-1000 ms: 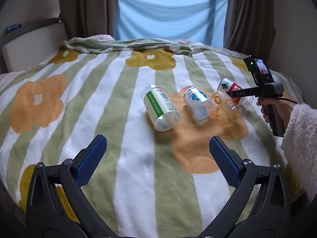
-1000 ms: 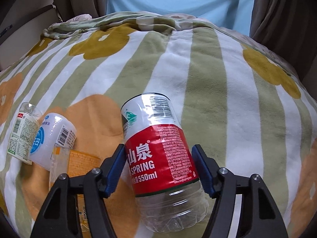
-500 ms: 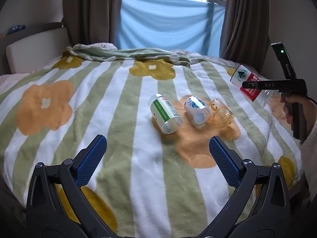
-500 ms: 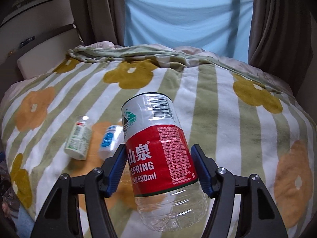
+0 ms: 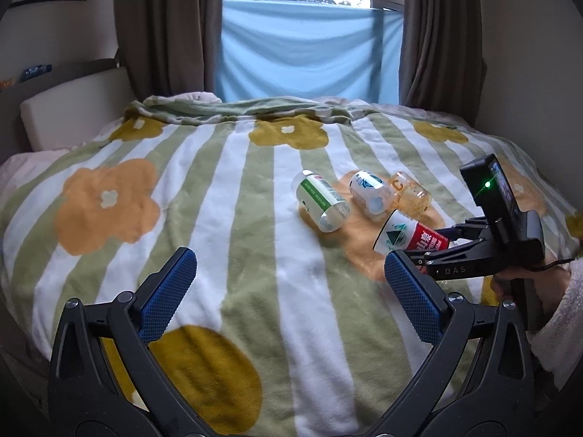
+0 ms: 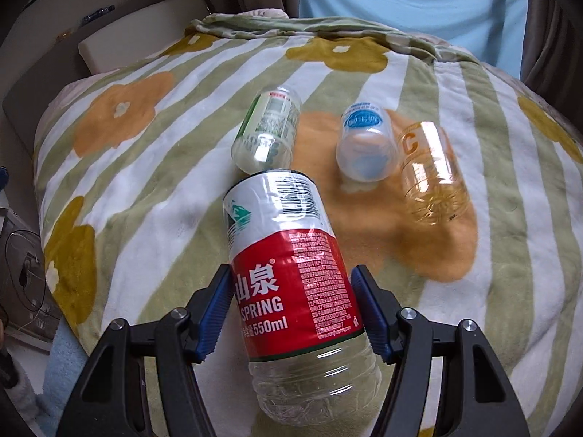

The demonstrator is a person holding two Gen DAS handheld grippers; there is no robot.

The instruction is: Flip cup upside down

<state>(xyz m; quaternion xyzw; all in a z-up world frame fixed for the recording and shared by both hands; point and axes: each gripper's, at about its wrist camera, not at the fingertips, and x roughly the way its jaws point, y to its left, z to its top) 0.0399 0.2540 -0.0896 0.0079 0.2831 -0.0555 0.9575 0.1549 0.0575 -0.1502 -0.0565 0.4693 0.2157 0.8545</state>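
Left wrist view: the left gripper [image 5: 289, 293] hangs over the striped flower blanket [image 5: 226, 218] with its blue pads wide apart and nothing between them. Out ahead, three cut-bottle cups lie on their sides on an orange flower: the green cup [image 5: 320, 200], the blue cup [image 5: 370, 191] and the amber cup [image 5: 410, 195], the last two touching. Off to the right, a hand [image 5: 517, 280] in a fluffy white sleeve [image 5: 557, 324] holds the right gripper [image 5: 419, 255], which is clamped on the red cup [image 5: 411, 236]. That cup sits tilted above the blanket, rim pointing toward the other cups.

Right wrist view: the right gripper [image 6: 293, 306] squeezes the red cup [image 6: 291, 280] by its label, both pads pressed on the sides, with the open rim facing away from the camera. Past it are the green cup [image 6: 267, 131], the blue cup [image 6: 366, 145] and the amber cup [image 6: 431, 171], a bit blurry.
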